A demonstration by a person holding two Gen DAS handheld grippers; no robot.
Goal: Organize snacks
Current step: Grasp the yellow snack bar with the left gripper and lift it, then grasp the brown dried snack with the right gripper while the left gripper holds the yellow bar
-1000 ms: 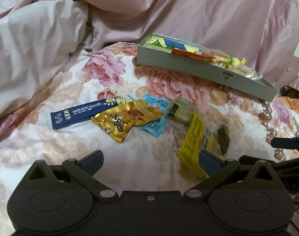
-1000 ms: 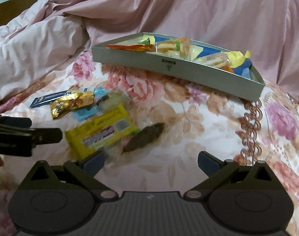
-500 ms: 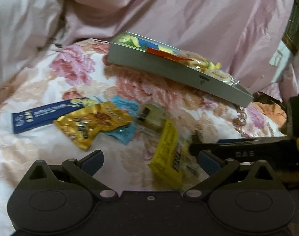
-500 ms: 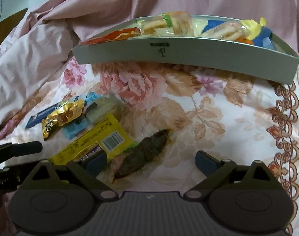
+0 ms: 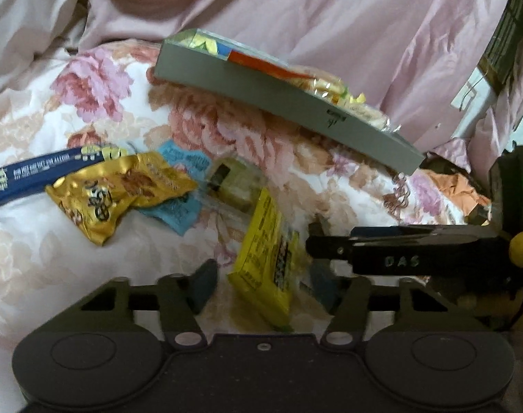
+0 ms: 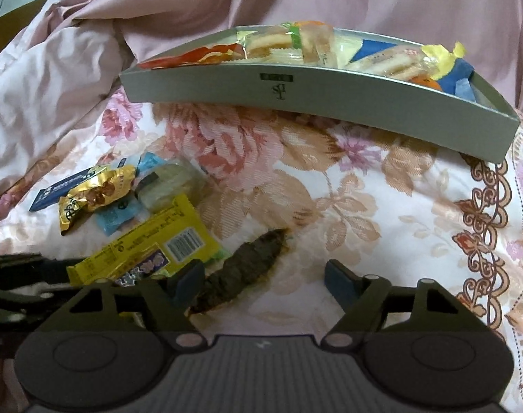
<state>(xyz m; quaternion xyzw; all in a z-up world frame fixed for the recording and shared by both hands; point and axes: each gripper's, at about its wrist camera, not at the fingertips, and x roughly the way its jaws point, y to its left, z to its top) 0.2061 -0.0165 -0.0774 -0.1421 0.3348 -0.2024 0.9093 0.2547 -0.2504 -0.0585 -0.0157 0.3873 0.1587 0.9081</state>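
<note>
Both hand-held grippers have come down and forward over the last second, so the loose snacks now fill the lower part of each view and our left fingers have narrowed. We now have the left hand-held gripper [image 5: 261, 284] straddling the yellow packet [image 5: 264, 258], with its blue pads on either side but not yet pressing it, so it is released. The right hand-held gripper [image 6: 264, 284] is also spread and empty, with the dark brown packet [image 6: 244, 270] lying between its fingers on the floral bedspread [image 6: 382, 206].

We judge that we approach low and flat because these wrappers lie flush on soft bedding, which gives under a push. The 2 tools work side by side, nearly touching in the left wrist view, since their targets lie just beside each other.

The grey box [image 6: 330, 99] sits further back on the bed, already heaped with crackers and bright wrappers, well apart from the loose pile. Left of the yellow packet we see a gold foil bag [image 5: 123, 196], a light blue sachet [image 5: 182, 206], a dark blue stick pack [image 5: 30, 179] and a pale wrapped cake [image 5: 233, 186], overlapping one another. The yellow packet is glossy, flat and printed with a barcode.
</note>
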